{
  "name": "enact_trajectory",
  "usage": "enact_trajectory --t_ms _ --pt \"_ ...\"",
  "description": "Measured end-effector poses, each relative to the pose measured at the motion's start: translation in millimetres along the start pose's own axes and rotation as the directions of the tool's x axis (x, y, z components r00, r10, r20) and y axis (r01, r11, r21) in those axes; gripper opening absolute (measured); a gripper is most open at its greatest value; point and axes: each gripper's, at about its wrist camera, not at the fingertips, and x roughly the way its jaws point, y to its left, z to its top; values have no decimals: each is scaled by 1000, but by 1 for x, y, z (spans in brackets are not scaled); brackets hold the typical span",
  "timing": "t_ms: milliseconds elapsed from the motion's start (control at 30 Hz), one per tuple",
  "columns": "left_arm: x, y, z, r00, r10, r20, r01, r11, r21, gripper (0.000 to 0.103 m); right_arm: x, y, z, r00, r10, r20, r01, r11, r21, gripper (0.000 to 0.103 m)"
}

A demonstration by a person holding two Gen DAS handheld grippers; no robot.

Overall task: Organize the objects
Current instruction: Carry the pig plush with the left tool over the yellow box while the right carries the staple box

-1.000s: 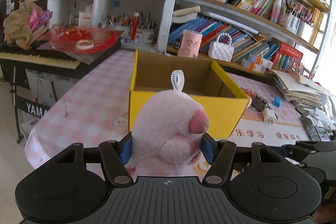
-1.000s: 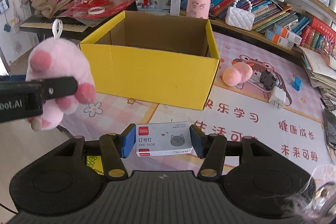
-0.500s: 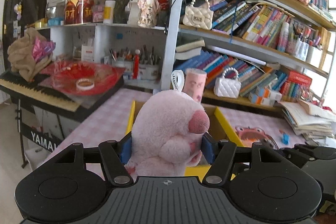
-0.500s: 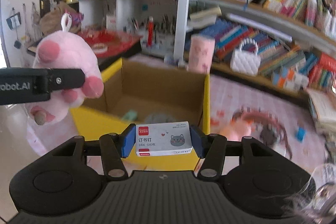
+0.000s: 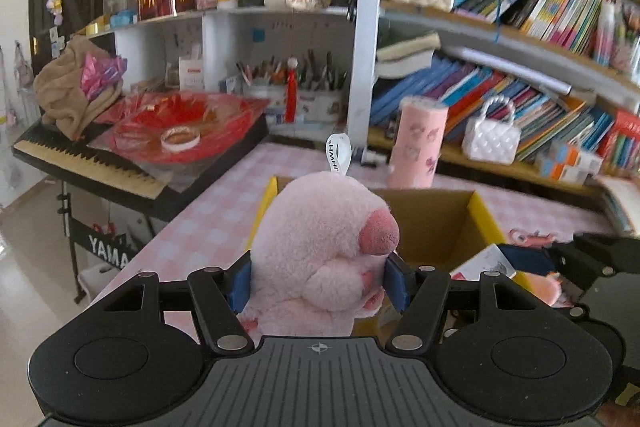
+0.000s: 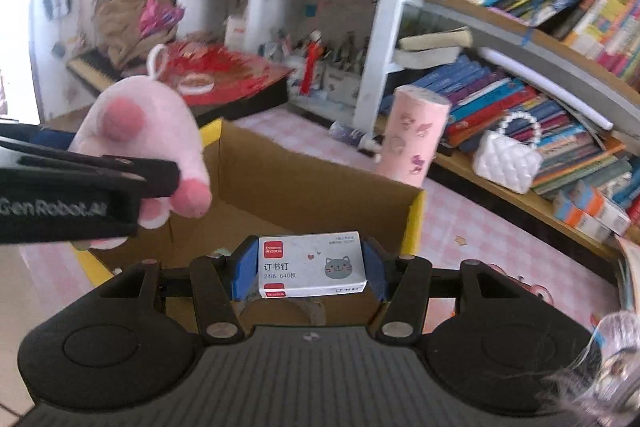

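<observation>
a keyboard (image 5: 92, 163) sits at nine o'clock, a pink cylinder (image 5: 416, 143) and white handbag (image 5: 494, 141) at two, bookshelves (image 5: 520, 39) beyond.

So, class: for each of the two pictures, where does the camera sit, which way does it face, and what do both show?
Left wrist: sits on the left hand-held gripper, facing the shelves over the yellow box; its fingers clamp the pink plush toy.
Right wrist: sits on the right hand-held gripper, facing the same box; its fingers clamp the staples box.
Shared: plush toy, yellow box, pink cylinder.
</observation>
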Motion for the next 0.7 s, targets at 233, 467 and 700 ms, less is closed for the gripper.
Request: enact_trajectory --t_ms 233,467,700 --pt "32 -5 -4 995 37 -95 -35 999 25 65 40 7 1 995 53 -89 -62 993 -103 53" --pt "50 -10 -8 987 36 -158 -32 999 24 67 69 10 5 970 107 -218 -140 980 -141 53" --pt "58 -6 -8 981 22 -194 -26 1000 -16 72 81 9 6 948 118 -297 -158 981 -116 54"
